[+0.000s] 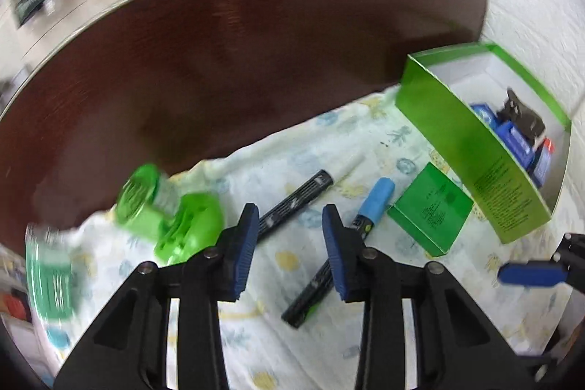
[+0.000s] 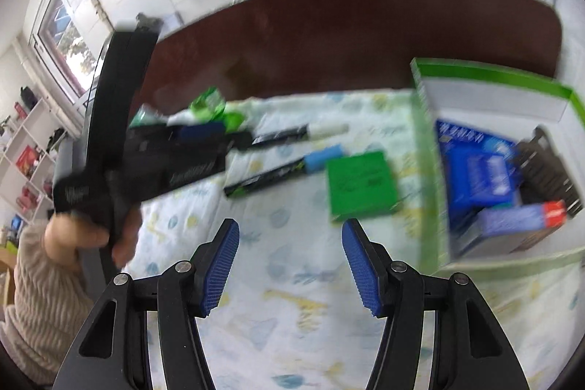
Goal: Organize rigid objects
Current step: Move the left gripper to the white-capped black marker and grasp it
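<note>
On a pale patterned cloth (image 1: 278,346) lie a black marker with a blue cap (image 1: 376,200), a black marker with a white cap (image 1: 296,203) and a small green box (image 1: 429,207). My left gripper (image 1: 290,243) hovers over the two markers, its jaws narrowly apart with only cloth between the pads. The blue-capped marker's body runs behind its right finger (image 1: 336,254). My right gripper (image 2: 290,265) stands open above bare cloth, short of the small green box (image 2: 360,185). An open green carton (image 1: 475,148) at the right holds blue boxes (image 2: 475,167) and a black clip (image 2: 548,170).
A green plastic item (image 1: 168,211) lies left of the markers at the cloth's edge, and another green object (image 1: 51,276) sits blurred further left. The dark wooden tabletop (image 1: 256,42) stretches behind. A person's hand (image 2: 91,236) holds the left gripper (image 2: 226,134) in the right wrist view.
</note>
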Available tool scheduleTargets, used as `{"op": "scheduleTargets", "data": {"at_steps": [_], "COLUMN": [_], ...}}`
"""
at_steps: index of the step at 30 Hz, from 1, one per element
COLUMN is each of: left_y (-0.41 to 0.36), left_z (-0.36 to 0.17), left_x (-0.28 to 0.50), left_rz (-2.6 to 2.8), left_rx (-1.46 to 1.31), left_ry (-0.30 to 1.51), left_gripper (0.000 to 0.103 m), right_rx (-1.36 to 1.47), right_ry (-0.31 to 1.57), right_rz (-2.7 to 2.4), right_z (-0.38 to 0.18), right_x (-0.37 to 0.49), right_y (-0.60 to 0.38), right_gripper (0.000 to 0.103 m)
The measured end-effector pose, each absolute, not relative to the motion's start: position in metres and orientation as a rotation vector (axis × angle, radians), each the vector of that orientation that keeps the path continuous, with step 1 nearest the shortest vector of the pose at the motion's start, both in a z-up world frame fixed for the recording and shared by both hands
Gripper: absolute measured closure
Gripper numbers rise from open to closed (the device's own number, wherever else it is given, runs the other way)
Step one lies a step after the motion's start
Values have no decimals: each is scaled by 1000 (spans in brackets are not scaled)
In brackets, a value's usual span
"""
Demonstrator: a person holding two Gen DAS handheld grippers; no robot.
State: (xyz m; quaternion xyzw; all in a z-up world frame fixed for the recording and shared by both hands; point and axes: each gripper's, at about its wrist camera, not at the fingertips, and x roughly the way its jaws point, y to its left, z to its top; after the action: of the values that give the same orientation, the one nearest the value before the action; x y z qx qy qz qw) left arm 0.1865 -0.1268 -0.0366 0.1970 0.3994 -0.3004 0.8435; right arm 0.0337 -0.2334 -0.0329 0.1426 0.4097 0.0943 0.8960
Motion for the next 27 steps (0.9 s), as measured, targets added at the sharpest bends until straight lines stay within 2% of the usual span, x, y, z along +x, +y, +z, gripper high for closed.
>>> {"op": "scheduleTargets", "data": {"at_steps": [4,9,16,27], "left_y": [-146,-142,-123,-47], "left_z": [-57,-63,-76,-84], "left_x": [209,222,183,133], "left_rz": [-638,-654,-696,-566], "left_rx": [531,496,508,243], "left_ry": [895,912,951,1038], "left_gripper": [87,87,89,89], "right_rx": [323,308,380,541], "right_ry": [906,914,925,940], "right_rz": [186,163,133,64], "right_z": [-46,-46,-52,-60], "right_x": [37,40,47,80], "right_y": [-225,-220,-232,-225], "right_gripper": [43,43,43,42]}}
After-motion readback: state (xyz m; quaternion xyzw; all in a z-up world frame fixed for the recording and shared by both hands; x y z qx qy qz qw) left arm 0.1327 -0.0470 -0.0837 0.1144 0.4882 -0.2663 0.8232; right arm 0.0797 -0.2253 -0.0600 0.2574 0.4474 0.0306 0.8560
